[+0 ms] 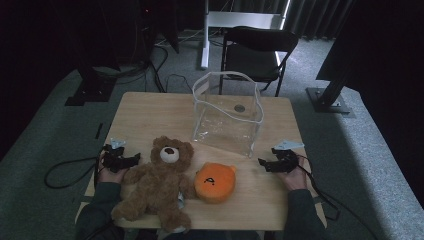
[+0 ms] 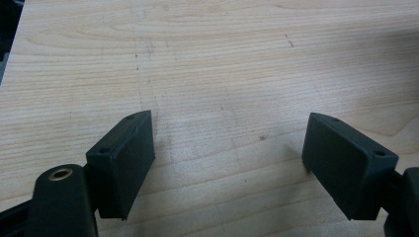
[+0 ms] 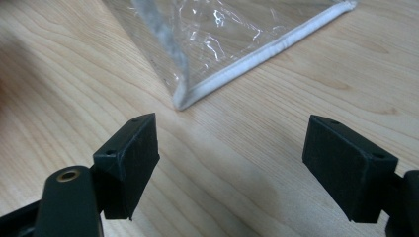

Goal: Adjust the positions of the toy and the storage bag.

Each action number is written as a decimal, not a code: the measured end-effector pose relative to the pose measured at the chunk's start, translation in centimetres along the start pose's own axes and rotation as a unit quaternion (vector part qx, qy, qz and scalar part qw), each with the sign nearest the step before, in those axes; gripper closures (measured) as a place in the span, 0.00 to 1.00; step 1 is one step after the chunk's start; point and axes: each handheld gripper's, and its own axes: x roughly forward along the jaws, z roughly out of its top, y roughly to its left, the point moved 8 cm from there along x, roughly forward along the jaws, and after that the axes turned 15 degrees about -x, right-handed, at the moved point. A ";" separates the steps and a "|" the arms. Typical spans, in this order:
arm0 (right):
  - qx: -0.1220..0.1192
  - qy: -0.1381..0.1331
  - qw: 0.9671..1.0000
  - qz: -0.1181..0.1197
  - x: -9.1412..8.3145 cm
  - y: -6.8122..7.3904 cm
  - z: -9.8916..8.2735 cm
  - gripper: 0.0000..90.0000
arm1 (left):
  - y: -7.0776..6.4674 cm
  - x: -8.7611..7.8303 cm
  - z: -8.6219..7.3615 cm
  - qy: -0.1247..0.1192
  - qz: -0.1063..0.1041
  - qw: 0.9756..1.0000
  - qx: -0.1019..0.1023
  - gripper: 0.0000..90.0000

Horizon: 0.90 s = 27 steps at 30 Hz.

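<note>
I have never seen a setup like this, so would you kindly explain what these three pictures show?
A person sits at a wooden table holding a two-jaw gripper in each hand. The high view looks down from above: the left gripper lies beside a brown teddy bear, the right gripper near a clear plastic bag standing open. An orange plush toy lies between them. The other two pictures come from cameras riding on the grippers, looking along their black jaws. Both grippers are open and hold nothing.
</note>
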 end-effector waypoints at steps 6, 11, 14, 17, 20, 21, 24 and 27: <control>-0.007 -0.005 1.000 0.003 -0.7 0.6 0.6 0.25 | 0.0 0.0 0.0 0.000 0.000 1.000 0.000 0.23; -0.019 -0.010 1.000 -0.001 -1.2 1.0 1.2 0.25 | 0.0 0.0 0.0 0.000 0.000 1.000 0.000 0.23; -0.025 -0.011 1.000 -0.003 -1.4 1.2 1.4 0.25 | 0.0 0.0 0.0 0.000 0.000 1.000 0.000 0.23; -0.026 -0.014 1.000 -0.002 -1.7 1.5 1.6 0.25 | 0.0 0.0 0.0 0.000 0.000 1.000 0.000 0.23; -0.030 -0.018 0.999 -0.001 -2.0 1.8 2.0 0.25 | 0.0 0.0 0.0 0.000 0.000 1.000 0.001 0.23; -0.034 -0.020 0.999 -0.001 -2.1 1.9 2.1 0.25 | 0.0 0.0 0.0 0.000 0.000 1.000 0.001 0.23; -0.038 -0.024 0.999 0.001 -2.4 2.3 2.5 0.25 | 0.0 0.0 0.0 0.000 0.000 1.000 0.001 0.23; -0.045 -0.028 0.999 0.002 -2.7 2.7 3.0 0.26 | 0.0 0.0 0.0 0.000 0.000 1.000 0.001 0.23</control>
